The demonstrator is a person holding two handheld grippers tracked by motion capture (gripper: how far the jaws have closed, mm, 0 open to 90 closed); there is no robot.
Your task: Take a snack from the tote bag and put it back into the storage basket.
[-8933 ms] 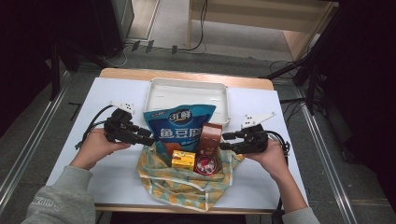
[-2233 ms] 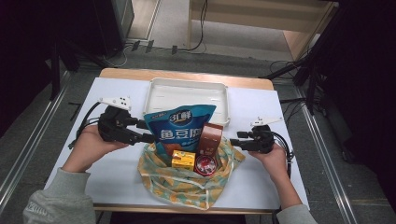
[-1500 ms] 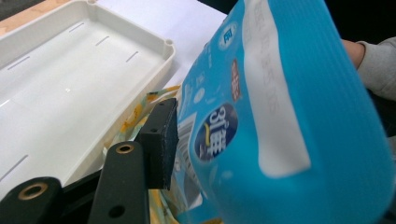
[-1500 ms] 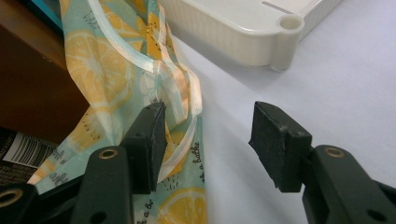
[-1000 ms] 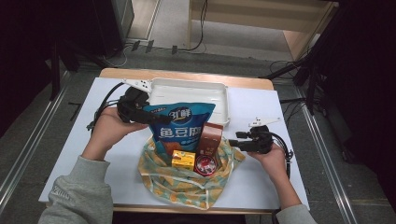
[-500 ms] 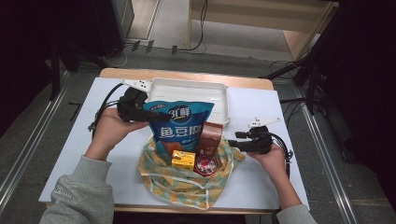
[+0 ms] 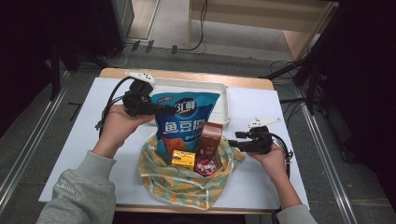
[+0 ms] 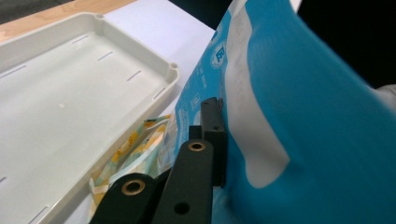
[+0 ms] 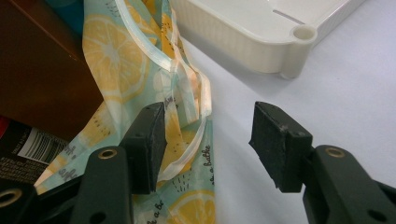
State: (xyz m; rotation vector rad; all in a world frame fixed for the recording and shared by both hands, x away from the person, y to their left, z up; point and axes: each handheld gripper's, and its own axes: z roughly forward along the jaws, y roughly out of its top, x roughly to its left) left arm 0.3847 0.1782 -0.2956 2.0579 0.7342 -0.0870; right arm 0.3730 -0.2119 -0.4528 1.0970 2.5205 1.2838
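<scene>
1. Blue and shiny, the snack bag (image 7: 183,119) stands in the lemon-print cloth bag (image 7: 187,179), and the left gripper (image 7: 161,110) has just squeezed shut on its top left edge. In the left gripper view the two black jaws are pressed together on the thin foil (image 8: 261,116).

2. Pull the snack bag straight up and out. Go slowly — the foil is slippery and thin, so a jerk could let it slide out from between the jaws.

3. Keep the squeeze firm. The grip is on the very edge, so the bag may swing under the jaws once it is free.

4. The white tray (image 7: 223,95) lies just past the left gripper, on the far side of the snack bag. It looks like a good place to put the bag down, so lift high enough to clear its rim (image 8: 173,70).

5. The right gripper (image 7: 233,142) sits at the right edge of the cloth bag. Its jaws are apart, with a fold of the cloth and its pale handle strap (image 9: 187,135) between them, beside the left-hand jaw — not pinched.

6. If the cloth bag rises with the snack bag, close the right gripper on that fold and hold it down.

7. Watch the brown box (image 7: 211,137) next to the snack bag — it could tip over.
</scene>
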